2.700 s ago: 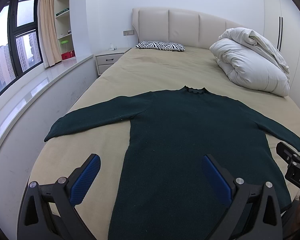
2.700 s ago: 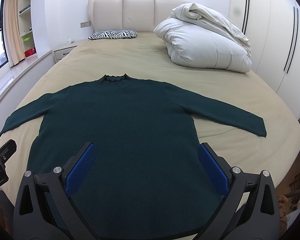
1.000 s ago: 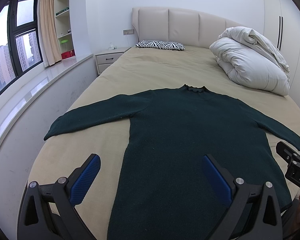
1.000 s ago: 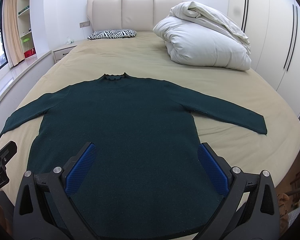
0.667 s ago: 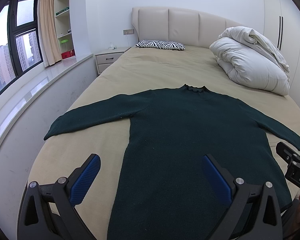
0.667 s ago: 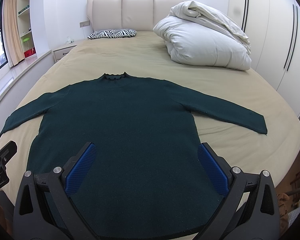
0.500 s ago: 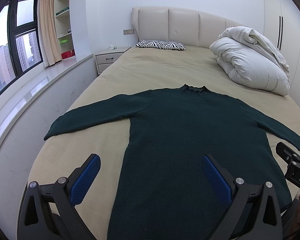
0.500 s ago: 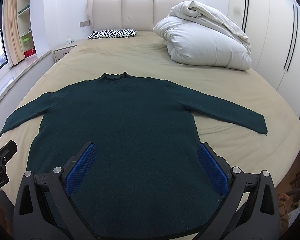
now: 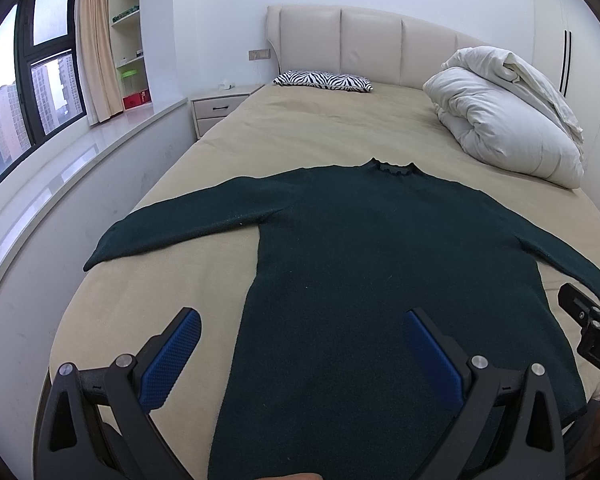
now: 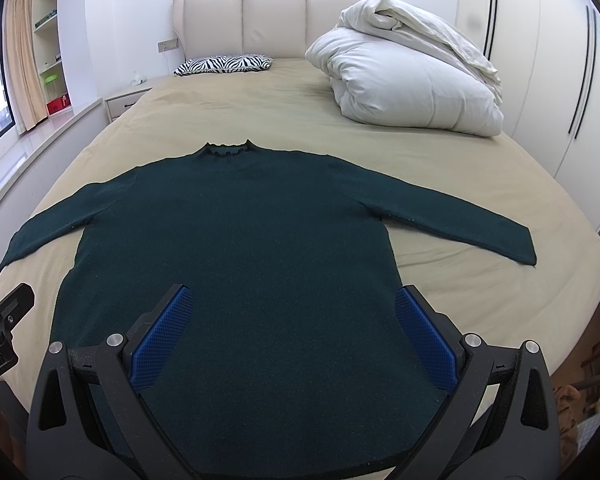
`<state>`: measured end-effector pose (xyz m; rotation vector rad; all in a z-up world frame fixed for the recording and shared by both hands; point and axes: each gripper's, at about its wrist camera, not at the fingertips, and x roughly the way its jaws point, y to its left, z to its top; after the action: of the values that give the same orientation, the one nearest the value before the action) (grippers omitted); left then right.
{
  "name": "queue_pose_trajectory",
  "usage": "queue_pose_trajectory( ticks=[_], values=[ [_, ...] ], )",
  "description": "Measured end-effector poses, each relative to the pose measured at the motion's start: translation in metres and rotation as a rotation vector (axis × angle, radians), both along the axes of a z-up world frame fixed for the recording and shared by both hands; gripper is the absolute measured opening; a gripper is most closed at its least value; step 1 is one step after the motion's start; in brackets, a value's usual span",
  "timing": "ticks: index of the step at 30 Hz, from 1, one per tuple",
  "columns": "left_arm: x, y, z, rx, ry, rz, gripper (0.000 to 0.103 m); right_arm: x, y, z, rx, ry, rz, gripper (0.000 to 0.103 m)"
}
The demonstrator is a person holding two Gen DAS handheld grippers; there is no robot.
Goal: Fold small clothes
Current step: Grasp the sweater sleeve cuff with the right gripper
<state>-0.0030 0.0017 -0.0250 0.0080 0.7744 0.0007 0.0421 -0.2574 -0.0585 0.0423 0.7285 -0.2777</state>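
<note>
Dark green sweater (image 10: pixel 236 248) is lying flat, sleeves spread for folding, while left gripper (image 9: pixel 300 354) and right gripper (image 10: pixel 294 338) are hovering with fingers parted, grasping nothing.

sweater (image 9: pixel 380 280) hem cut off below, right gripper (image 9: pixel 592 320) perhaps half out of frame

This is a home bedroom: a wide bed (image 9: pixel 324 128) with a padded cream headboard (image 9: pixel 372 52), a zebra-print pillow (image 9: pixel 322 81), a rolled white duvet (image 10: pixel 412 80), a bedside table (image 9: pixel 216 110), a curtained window (image 9: pixel 40 92) and built-in white wardrobes (image 10: pixel 548 64).
</note>
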Motion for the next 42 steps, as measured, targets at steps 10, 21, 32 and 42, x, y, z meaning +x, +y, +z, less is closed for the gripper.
queue_pose_trajectory(
  ticks=[10,21,32,42],
  values=[
    [0.017,0.003,-0.028,-0.186,0.139,-0.054,0.103,0.002,-0.123,-0.014,0.278,-0.061,-0.15,0.103],
    [0.046,-0.039,-0.054,-0.167,0.245,-0.184,0.103,-0.047,-0.434,-0.124,0.969,-0.219,-0.63,0.085],
    [0.081,-0.059,-0.075,-0.235,0.277,-0.247,0.103,-0.031,-0.531,-0.15,1.044,-0.342,-0.689,0.056],
    [0.105,-0.022,-0.087,-0.448,0.295,-0.211,0.103,0.035,-0.493,-0.103,0.835,-0.242,-0.597,0.007]
  ],
)
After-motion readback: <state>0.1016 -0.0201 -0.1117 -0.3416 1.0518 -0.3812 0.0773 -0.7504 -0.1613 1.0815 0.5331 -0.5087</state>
